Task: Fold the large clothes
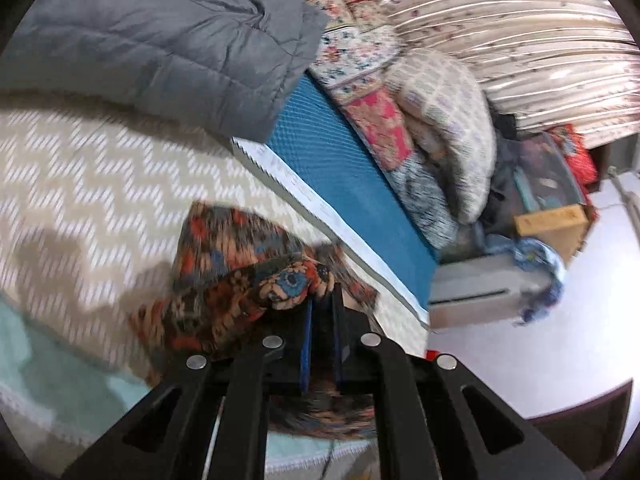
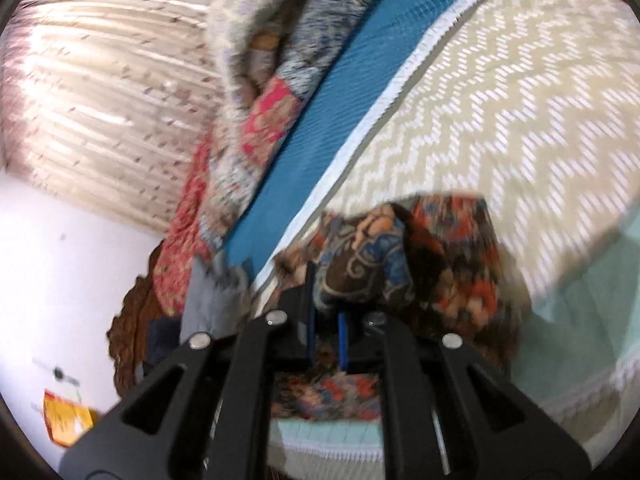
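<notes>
A dark floral garment in orange, blue and brown hangs bunched over the chevron-patterned bed cover. My left gripper is shut on a fold of that cloth, which wraps over its fingertips. In the right wrist view the same floral garment drapes over and past my right gripper, which is shut on another fold of it. More of the cloth hangs below both grippers. Both views are blurred by motion.
A grey quilted blanket lies at the bed's far side. A teal mattress edge with white trim borders a pile of patterned bedding. Beige curtains, a pale mint sheet and floor clutter with a box surround the bed.
</notes>
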